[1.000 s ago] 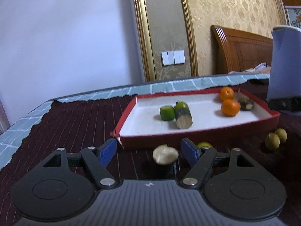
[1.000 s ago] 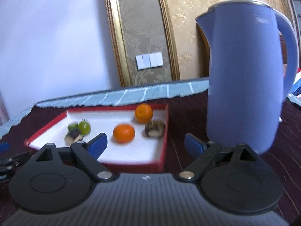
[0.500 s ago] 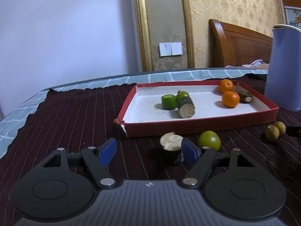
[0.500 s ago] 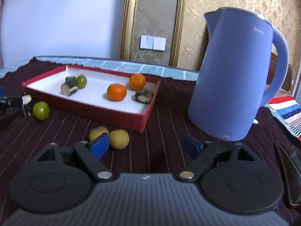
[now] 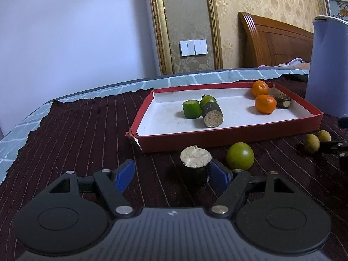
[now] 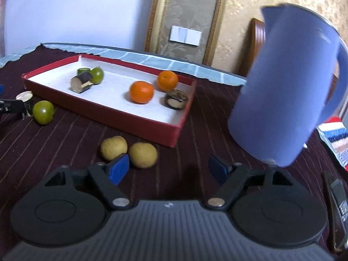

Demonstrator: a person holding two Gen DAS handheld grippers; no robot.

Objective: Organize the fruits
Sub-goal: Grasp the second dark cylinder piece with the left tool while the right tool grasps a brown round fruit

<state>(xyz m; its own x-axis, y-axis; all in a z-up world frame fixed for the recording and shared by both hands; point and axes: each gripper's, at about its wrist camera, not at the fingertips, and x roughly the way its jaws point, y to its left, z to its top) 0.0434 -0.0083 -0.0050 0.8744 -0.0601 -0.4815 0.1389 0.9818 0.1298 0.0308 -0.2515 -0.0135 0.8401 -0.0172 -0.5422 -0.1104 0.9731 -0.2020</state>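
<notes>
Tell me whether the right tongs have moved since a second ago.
Yes. The right tongs dropped toward the two yellow fruits, away from the blue kettle; the jaws are closing with nothing between them.

A shallow tray sits mid-frame on the cloth-covered table in the left wrist view. Inside it, at centre, a cut stalk piece lies with a smaller cut piece to its left and a round fruit behind. In the tray's upper right corner sit two tangerines, with a stubby cut piece just right of them. Before the tray's front wall, an upright stalk piece stands at lower centre, a round fruit just to its right. Farther right lie two small fruits, side by side. A kettle stands at the right edge, behind the tray's right end.
</notes>
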